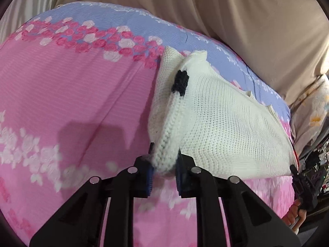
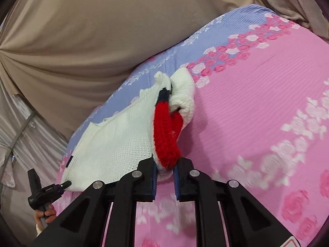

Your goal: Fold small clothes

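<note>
A small white knitted garment (image 1: 222, 127) is held up off the bed between both grippers, stretched taut. My left gripper (image 1: 164, 164) is shut on a white ribbed edge with a black patch (image 1: 180, 82) farther along it. My right gripper (image 2: 166, 167) is shut on the garment's red knitted band (image 2: 166, 131), which ends in a dark blue tip; the white body (image 2: 115, 144) hangs to its left. The far part of the garment rests on the bedsheet (image 1: 72, 94). The right gripper also shows at the left wrist view's right edge (image 1: 306, 187), and the left gripper at the right wrist view's lower left (image 2: 43, 189).
The bedsheet (image 2: 257, 107) is pink with rose print and a lilac band (image 1: 127, 20) at the far side. Beige curtain fabric (image 1: 246, 16) hangs behind the bed. A floral pillow (image 1: 312, 111) lies at the right edge.
</note>
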The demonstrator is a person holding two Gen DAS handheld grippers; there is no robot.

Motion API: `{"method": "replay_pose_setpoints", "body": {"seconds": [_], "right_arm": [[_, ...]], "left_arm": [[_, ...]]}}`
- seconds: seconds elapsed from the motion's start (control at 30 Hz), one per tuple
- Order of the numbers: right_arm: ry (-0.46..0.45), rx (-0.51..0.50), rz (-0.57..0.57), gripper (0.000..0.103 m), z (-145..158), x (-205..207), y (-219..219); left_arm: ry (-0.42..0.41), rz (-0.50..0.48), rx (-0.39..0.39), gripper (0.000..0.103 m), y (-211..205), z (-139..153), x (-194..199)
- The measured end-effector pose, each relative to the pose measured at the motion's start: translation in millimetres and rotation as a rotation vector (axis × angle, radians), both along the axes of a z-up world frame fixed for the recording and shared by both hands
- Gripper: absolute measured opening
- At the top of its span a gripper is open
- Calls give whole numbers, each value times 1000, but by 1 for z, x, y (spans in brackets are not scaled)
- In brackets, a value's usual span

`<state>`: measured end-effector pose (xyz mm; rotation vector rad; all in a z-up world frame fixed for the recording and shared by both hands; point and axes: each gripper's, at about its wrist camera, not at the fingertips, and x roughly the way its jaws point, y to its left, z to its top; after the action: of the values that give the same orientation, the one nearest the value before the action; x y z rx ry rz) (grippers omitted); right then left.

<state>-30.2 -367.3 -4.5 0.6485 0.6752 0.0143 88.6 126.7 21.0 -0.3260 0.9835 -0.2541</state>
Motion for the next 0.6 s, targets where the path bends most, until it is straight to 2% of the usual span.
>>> {"method": "replay_pose_setpoints", "body": {"seconds": [0.13, 0.2, 0.27, 0.33, 0.37, 0.4, 0.43, 0.47, 0.5, 0.57, 0.6], "right_arm": [[152, -39, 11, 12, -29, -31, 3], [212, -41, 16, 13, -46, -36, 8], [209, -71, 16, 19, -45, -36, 10], [200, -101, -11, 27, -34, -33, 10], [178, -132, -35, 28, -23, -33, 7], [156, -154, -56, 31, -14, -35, 3], [128, -181, -84, 41, -3, -35, 0], [90, -207, -104, 53, 8, -34, -4], [61, -223, -113, 56, 18, -29, -6], [20, -244, -113, 57, 32, -11, -7], [0, -249, -100, 58, 38, 5, -6]], "left_arm": [[115, -12, 1, 16, 12, -26, -32], [137, -7, 5, 16, 12, -38, -42], [110, -18, 30, 18, 8, -35, -47], [92, -23, 39, 23, 7, -25, -45], [70, -21, 39, 25, 7, -14, -44], [45, -6, 41, 34, 10, -5, -43], [2, 16, 32, 41, 14, 8, -43], [-47, 40, 10, 60, 18, 22, -42], [-85, 54, -14, 77, 21, 34, -39], [-153, 63, -50, 85, 21, 52, -25], [-179, 49, -63, 85, 15, 59, -12]]}}
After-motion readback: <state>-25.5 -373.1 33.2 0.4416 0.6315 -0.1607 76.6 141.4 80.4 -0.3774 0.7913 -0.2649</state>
